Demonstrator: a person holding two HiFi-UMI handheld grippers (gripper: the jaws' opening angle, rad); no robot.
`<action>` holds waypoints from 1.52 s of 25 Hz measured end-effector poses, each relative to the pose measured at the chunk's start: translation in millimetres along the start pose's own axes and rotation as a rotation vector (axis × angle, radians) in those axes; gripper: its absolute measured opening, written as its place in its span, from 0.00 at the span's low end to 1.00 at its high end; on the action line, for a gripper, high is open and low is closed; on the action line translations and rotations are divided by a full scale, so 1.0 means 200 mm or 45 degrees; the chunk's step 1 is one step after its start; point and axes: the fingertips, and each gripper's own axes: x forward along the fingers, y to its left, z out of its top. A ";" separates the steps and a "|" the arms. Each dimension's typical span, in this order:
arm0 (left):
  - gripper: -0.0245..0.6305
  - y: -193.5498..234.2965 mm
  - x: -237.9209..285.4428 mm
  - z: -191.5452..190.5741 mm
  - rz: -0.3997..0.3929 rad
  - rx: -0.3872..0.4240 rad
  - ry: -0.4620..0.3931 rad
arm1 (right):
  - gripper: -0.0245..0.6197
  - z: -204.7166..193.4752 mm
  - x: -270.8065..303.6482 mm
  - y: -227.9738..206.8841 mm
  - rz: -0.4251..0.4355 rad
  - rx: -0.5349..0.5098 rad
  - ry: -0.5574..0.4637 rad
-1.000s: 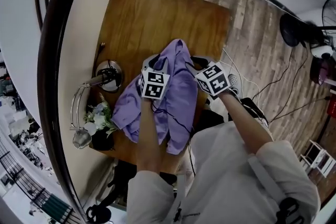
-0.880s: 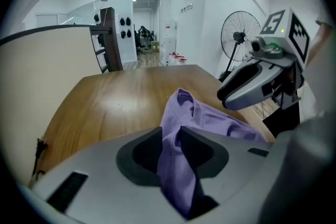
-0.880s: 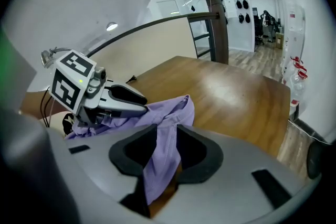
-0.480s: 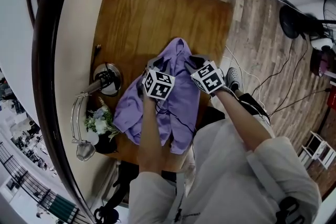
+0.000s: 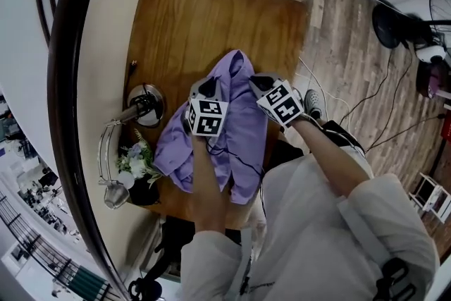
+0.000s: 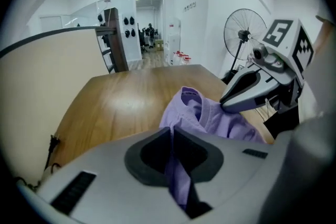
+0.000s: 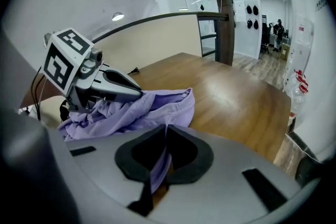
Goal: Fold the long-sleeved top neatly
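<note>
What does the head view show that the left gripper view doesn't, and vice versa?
Head view only: the flowers and desk lamp at the left edge of the wooden table. Left gripper view only: a fold of the purple top pinched between the jaws of the left gripper, which have just been closing. Both: the purple top lying on that table.

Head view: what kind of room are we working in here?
Probably an open-plan office or lab: a brown wooden table beside a curved beige partition, a black pedestal fan, and cables across the wood-plank floor.
</note>
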 end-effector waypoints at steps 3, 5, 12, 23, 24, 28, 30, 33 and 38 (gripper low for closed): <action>0.09 0.03 -0.11 0.05 0.073 -0.064 -0.068 | 0.07 0.03 -0.10 0.04 0.039 -0.058 -0.016; 0.09 0.05 -0.20 0.10 0.139 -0.103 -0.125 | 0.07 0.06 -0.15 0.05 0.081 -0.100 -0.038; 0.09 0.18 -0.63 0.10 0.464 -0.175 -0.213 | 0.07 0.16 -0.36 0.14 0.234 -0.215 -0.166; 0.09 0.07 -1.28 0.15 0.816 -0.251 -0.313 | 0.07 0.44 -0.70 0.20 0.311 -0.373 -0.405; 0.09 0.06 -1.33 0.16 0.851 -0.257 -0.325 | 0.07 0.49 -0.74 0.22 0.320 -0.391 -0.443; 0.09 -0.03 -1.55 0.21 0.985 -0.293 -0.391 | 0.07 0.66 -0.90 0.27 0.353 -0.439 -0.581; 0.09 -0.09 -1.64 0.24 1.039 -0.304 -0.417 | 0.07 0.73 -0.99 0.28 0.366 -0.475 -0.645; 0.09 -0.19 -1.79 0.27 1.132 -0.309 -0.453 | 0.07 0.84 -1.13 0.34 0.395 -0.555 -0.744; 0.09 -0.40 -2.07 0.35 1.313 -0.296 -0.529 | 0.07 0.99 -1.41 0.48 0.458 -0.700 -0.925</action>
